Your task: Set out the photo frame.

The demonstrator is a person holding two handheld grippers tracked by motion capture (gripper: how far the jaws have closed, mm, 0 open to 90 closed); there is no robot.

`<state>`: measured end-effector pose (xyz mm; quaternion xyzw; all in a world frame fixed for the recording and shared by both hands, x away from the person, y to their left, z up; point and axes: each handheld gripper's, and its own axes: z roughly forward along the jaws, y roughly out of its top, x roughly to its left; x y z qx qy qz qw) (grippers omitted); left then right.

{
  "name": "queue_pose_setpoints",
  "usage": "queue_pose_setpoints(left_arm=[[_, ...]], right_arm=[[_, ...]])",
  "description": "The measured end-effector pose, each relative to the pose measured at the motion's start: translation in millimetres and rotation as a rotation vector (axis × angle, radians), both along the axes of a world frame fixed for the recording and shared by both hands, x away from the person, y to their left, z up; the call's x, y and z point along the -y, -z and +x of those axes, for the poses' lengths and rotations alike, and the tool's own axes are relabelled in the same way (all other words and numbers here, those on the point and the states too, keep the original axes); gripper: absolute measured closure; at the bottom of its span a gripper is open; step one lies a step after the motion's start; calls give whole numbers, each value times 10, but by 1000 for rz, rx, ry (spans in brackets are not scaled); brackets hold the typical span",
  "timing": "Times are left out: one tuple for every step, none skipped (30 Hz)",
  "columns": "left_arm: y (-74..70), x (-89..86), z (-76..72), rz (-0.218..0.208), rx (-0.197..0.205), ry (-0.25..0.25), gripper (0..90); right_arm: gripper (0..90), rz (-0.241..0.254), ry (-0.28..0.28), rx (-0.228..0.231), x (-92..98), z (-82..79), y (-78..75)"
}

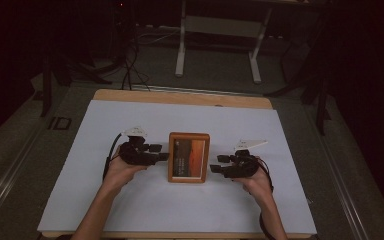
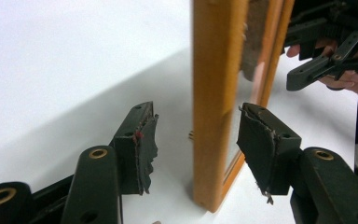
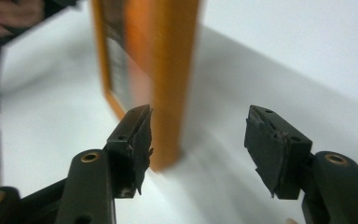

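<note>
A wooden picture frame [image 1: 189,157] with an orange picture lies in the middle of the white sheet [image 1: 130,210]. My left gripper [image 1: 161,152] is at the frame's left side and stands open. In the left gripper view the frame's edge [image 2: 214,93] sits between the two jaws of my left gripper [image 2: 199,116], and neither pad touches it. My right gripper [image 1: 219,165] is open just off the frame's right side. In the right gripper view the blurred frame [image 3: 168,70] is close to one jaw of my right gripper [image 3: 199,117], with a wide gap to the other.
The white sheet covers a wooden table [image 1: 180,97]. Beyond the far edge are a dark floor with cables [image 1: 130,65] and the white legs of a desk [image 1: 255,60]. The person's other hand [image 2: 345,81] holding the right gripper appears past the frame in the left gripper view.
</note>
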<state>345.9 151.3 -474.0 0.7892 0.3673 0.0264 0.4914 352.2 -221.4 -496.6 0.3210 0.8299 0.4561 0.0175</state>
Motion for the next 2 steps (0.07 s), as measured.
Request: queue_pose_setpoints(left_arm=[[-5,-24,3,0,1,-6,463],[-9,-55,7,-1,1,-20,463]], right_arm=[[391,-11,9,-3,22,6,8],[391,-11,9,-3,22,6,8]])
